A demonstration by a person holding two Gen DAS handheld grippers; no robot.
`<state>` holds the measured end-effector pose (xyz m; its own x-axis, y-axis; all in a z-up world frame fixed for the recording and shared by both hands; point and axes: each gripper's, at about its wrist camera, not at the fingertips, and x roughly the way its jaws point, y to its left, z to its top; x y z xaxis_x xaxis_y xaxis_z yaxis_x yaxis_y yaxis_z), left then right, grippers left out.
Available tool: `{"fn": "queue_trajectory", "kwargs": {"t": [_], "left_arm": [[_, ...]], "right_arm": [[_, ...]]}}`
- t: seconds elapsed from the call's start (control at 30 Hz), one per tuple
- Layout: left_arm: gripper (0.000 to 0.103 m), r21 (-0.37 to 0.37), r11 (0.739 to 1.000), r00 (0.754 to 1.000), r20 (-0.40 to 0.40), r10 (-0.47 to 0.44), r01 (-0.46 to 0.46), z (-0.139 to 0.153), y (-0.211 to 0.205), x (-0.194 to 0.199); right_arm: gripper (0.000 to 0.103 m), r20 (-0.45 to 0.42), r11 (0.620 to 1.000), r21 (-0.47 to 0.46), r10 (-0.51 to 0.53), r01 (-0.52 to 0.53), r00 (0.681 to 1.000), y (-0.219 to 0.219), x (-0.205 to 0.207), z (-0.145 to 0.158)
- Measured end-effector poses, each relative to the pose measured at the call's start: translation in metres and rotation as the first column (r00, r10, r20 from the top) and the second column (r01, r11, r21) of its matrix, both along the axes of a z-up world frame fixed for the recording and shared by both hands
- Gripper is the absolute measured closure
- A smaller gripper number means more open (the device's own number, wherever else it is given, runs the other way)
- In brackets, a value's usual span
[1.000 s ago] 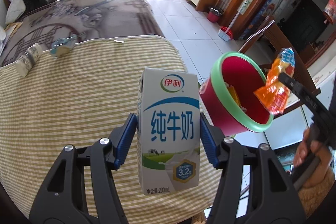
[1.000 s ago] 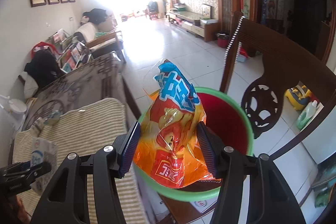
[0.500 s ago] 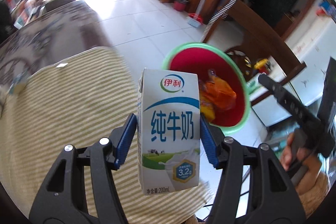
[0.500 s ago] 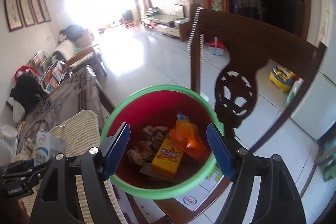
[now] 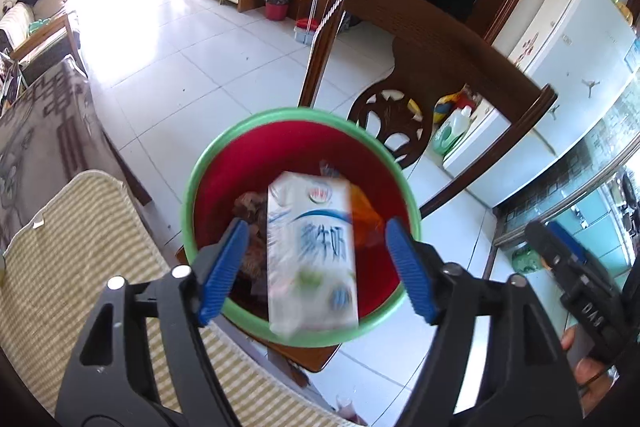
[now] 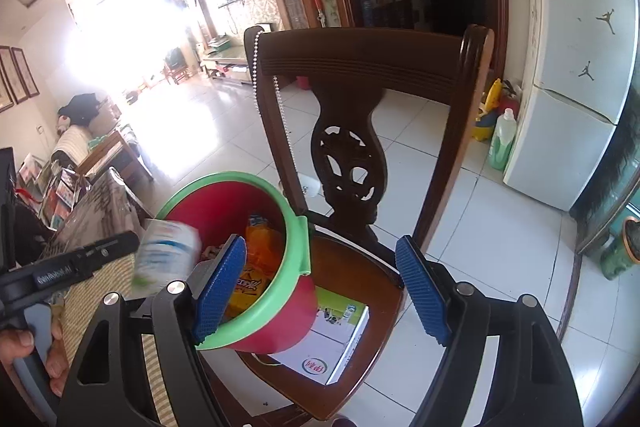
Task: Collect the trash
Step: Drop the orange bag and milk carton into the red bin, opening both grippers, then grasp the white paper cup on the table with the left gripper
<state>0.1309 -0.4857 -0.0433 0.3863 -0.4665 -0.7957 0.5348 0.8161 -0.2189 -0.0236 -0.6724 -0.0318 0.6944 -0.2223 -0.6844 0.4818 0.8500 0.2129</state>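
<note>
Your left gripper (image 5: 316,269) is opening, its pads clear of the blurred milk carton (image 5: 311,255) over the green-rimmed red bin (image 5: 192,195) on the chair (image 6: 360,267), while your right gripper (image 6: 320,291) stands open, empty.

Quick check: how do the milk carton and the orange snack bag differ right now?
The milk carton is a white, rigid box with blue print; the orange snack bag is soft and crumpled. The milk carton is blurred, loose between the opening blue fingers of the left gripper above the red bin; the orange snack bag lies sharp at the bin's bottom. The right gripper is empty. Both are trash at the same bin.
</note>
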Motion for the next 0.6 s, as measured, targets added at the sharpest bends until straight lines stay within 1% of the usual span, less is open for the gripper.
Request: {"fn": "queue_trajectory", "kwargs": {"t": [0.1,0.2,0.27,0.33,0.37,0.4,0.43,0.47,0.5,0.57,0.6], "left_arm": [[0.031,-0.012,1.0,1.0,0.004,0.017,-0.017,0.006,0.015,-0.001],[0.03,-0.022,0.998,0.998,0.003,0.062,-0.062,0.008,0.038,-0.007],[0.03,-0.029,0.993,0.993,-0.007,0.117,-0.117,0.006,0.067,-0.012],[0.03,-0.021,0.981,0.981,-0.018,0.191,-0.192,0.0,0.105,-0.017],[0.03,-0.016,0.975,0.975,-0.021,0.22,-0.22,-0.003,0.116,-0.018],[0.03,-0.01,0.967,0.967,-0.025,0.255,-0.256,-0.006,0.134,-0.018],[0.03,0.001,0.95,0.95,-0.036,0.312,-0.312,-0.011,0.163,-0.019],[0.03,0.006,0.939,0.939,-0.042,0.343,-0.343,-0.014,0.18,-0.02],[0.03,0.016,0.92,0.919,-0.05,0.392,-0.392,-0.019,0.208,-0.02],[0.03,0.041,0.886,0.884,-0.053,0.464,-0.462,-0.026,0.252,-0.02],[0.03,0.065,0.859,0.857,-0.055,0.512,-0.508,-0.031,0.283,-0.019]], "right_arm": [[0.028,0.006,1.0,-0.013,0.009,-0.009,1.0,0.006,0.002,0.003],[0.028,0.016,0.999,-0.014,0.046,-0.046,0.999,0.021,0.013,0.005],[0.028,0.017,0.996,-0.017,0.09,-0.09,0.996,0.038,0.025,0.005],[0.028,0.009,0.989,-0.016,0.145,-0.145,0.989,0.059,0.04,0.004],[0.028,0.005,0.986,-0.017,0.169,-0.169,0.986,0.069,0.047,0.003],[0.027,-0.001,0.979,-0.018,0.201,-0.201,0.98,0.083,0.055,0.002],[0.028,-0.005,0.974,-0.018,0.224,-0.225,0.974,0.095,0.061,0.001],[0.027,-0.009,0.968,-0.016,0.25,-0.25,0.968,0.108,0.067,0.001],[0.027,-0.012,0.962,-0.015,0.273,-0.274,0.962,0.121,0.073,0.0],[0.027,-0.022,0.946,-0.021,0.323,-0.323,0.946,0.152,0.083,-0.001],[0.027,-0.031,0.939,-0.023,0.341,-0.342,0.94,0.167,0.088,-0.002]]}}
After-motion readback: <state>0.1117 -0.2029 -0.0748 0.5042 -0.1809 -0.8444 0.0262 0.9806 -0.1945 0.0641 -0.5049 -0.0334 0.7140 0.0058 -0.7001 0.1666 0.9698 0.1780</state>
